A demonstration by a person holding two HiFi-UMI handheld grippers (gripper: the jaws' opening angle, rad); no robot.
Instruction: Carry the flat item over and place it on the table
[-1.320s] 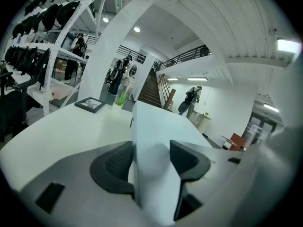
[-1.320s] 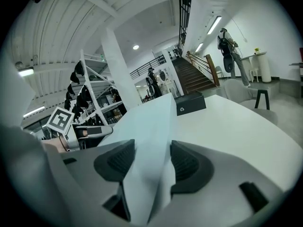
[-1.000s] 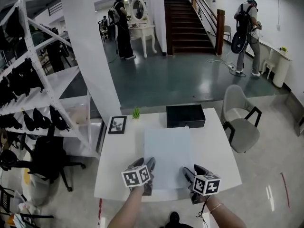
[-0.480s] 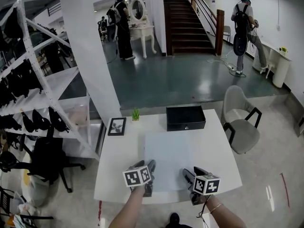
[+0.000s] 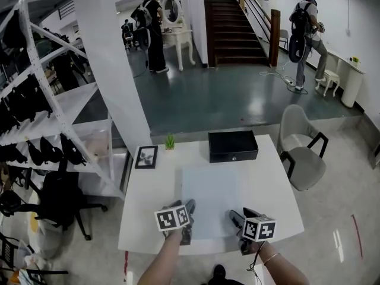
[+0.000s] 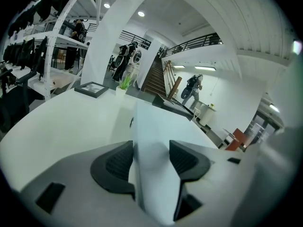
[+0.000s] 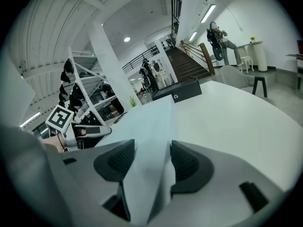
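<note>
- Flat sheet (image 5: 211, 192) lies on the white table (image 5: 151, 200), near edge by the front rim
- Left tongs (image 5: 188, 206) stand apart, sheet between the pads, unpinched
- Right tongs (image 5: 236, 217) likewise open around the sheet

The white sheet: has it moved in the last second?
Yes, slightly: the white sheet has drawn back; its far edge met the black box, now it stops short.

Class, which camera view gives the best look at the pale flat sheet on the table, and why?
The head view: the sheet lies on the white table with nearly its whole outline visible. Each gripper view shows only a foreshortened strip running between the open jaws of the left tool or right tool.
</note>
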